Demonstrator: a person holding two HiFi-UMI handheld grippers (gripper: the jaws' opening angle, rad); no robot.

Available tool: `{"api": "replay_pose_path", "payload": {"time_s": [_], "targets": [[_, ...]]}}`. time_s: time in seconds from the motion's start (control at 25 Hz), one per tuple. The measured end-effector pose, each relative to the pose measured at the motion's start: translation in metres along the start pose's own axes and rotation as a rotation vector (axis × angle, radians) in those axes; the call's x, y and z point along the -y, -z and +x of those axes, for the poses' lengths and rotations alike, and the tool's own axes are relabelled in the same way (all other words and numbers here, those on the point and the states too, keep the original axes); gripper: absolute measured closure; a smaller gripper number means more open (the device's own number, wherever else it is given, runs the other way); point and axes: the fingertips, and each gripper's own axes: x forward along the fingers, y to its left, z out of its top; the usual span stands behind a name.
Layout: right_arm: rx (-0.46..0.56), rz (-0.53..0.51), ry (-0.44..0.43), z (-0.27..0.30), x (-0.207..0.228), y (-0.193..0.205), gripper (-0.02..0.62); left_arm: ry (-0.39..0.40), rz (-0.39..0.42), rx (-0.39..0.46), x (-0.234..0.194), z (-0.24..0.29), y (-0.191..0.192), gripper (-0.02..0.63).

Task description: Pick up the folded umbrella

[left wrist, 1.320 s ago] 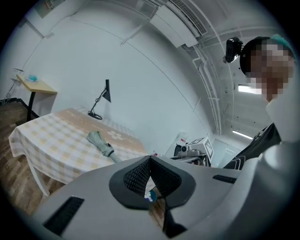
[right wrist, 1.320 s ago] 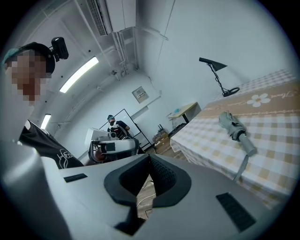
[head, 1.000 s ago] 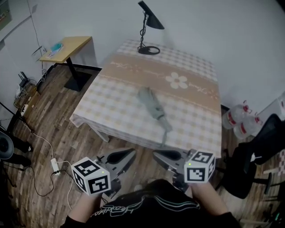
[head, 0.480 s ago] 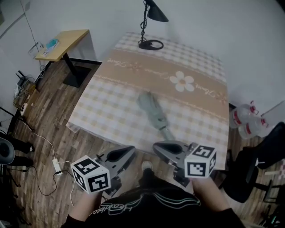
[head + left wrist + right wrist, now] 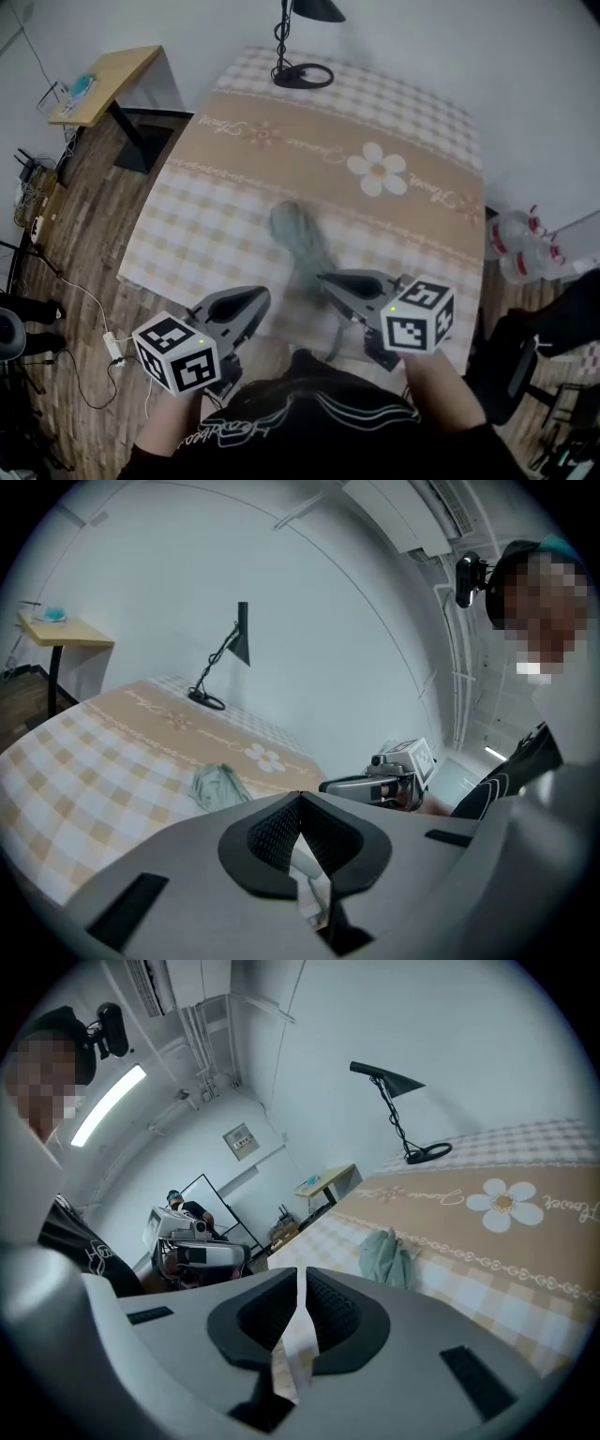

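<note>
Both left gripper [image 5: 251, 302] and right gripper [image 5: 330, 279] are closed, empty. Jaws must be opened across the folded umbrella [image 5: 298, 239] at twelve o'clock.

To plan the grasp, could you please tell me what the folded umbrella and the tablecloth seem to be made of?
Folded umbrella: probably thin fabric, matte grey-green, given its soft crumpled folds. Tablecloth: cloth or perhaps vinyl, matte, printed with checks and a flower; its edges hang loosely.
</note>
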Motion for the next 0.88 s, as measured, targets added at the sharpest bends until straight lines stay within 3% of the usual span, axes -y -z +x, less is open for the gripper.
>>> {"api": "replay_pose_path", "payload": {"time_s": [0.16, 0.52, 0.68, 0.88], "targets": [[-0.087, 0.015, 0.03, 0.014, 0.024, 0.004, 0.475, -0.003, -0.03, 0.01, -0.014, 0.007, -0.007, 0.609], [-0.249, 0.004, 0.181, 0.054, 0.073, 0.024, 0.334, 0.021, -0.067, -0.038, -0.067, 0.013, -0.02, 0.607], [-0.313, 0.033, 0.257, 0.073, 0.093, 0.032, 0.308, 0.062, -0.06, -0.065, -0.091, 0.02, -0.036, 0.608], [-0.451, 0.035, 0.417, 0.09, 0.127, 0.052, 0.307, 0.101, -0.058, -0.104, -0.12, 0.02, -0.046, 0.608]]}}
